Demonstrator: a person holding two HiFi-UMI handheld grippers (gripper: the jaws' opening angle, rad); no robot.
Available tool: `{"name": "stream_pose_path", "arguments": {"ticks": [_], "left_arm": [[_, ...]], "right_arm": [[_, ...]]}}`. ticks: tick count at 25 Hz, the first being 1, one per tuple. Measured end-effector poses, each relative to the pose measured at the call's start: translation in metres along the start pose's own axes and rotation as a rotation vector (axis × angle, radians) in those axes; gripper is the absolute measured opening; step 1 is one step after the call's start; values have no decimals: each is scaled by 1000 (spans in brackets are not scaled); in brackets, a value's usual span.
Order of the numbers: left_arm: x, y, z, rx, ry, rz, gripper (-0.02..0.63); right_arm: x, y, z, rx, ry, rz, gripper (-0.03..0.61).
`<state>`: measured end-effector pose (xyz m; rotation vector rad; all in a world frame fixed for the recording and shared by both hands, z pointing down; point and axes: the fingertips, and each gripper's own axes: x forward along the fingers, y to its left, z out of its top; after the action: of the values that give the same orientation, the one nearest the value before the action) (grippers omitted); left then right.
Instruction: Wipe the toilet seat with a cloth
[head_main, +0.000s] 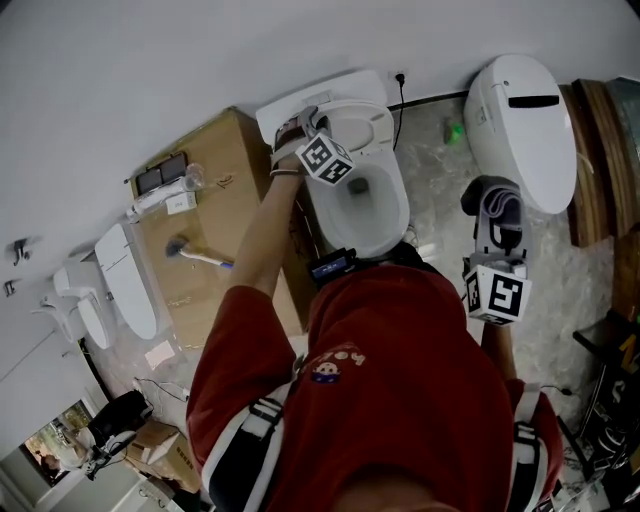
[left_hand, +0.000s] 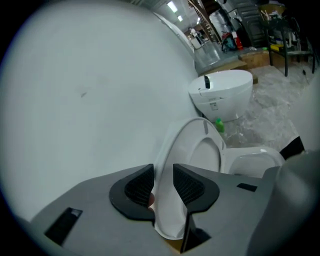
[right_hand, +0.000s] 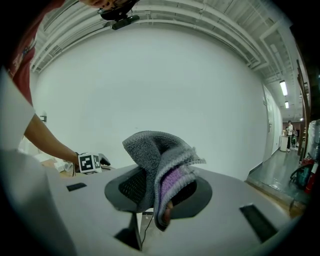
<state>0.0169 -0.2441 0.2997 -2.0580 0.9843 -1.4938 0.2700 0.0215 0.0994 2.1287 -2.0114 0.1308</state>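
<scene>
Both jaws of my left gripper (left_hand: 162, 186) stood apart with the rim of the raised toilet seat (left_hand: 215, 152) between them, neither pad pressing it. My right gripper (right_hand: 160, 187) was clamped on the grey-and-purple cloth (right_hand: 152, 150), held off to the right of the toilet bowl (head_main: 365, 205), near a second toilet (head_main: 525, 120).

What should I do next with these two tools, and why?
Probably bring the right tool with its cloth across to the toilet seat. The cloth is gripped but held well away from it, while the seat stands raised with its edge between the left tool's open jaws, so it looks ready for wiping.
</scene>
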Motion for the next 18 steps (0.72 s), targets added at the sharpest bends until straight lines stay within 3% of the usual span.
{"name": "stream_pose_path", "arguments": {"ticks": [9,18], "left_arm": [[-1,7,3,46,-29,85,61],[-12,1,3,37,-37,88,57]], "right_arm": [[3,7,0,-8,3,19,101],[1,20,3,-29,5,64,101]]}}
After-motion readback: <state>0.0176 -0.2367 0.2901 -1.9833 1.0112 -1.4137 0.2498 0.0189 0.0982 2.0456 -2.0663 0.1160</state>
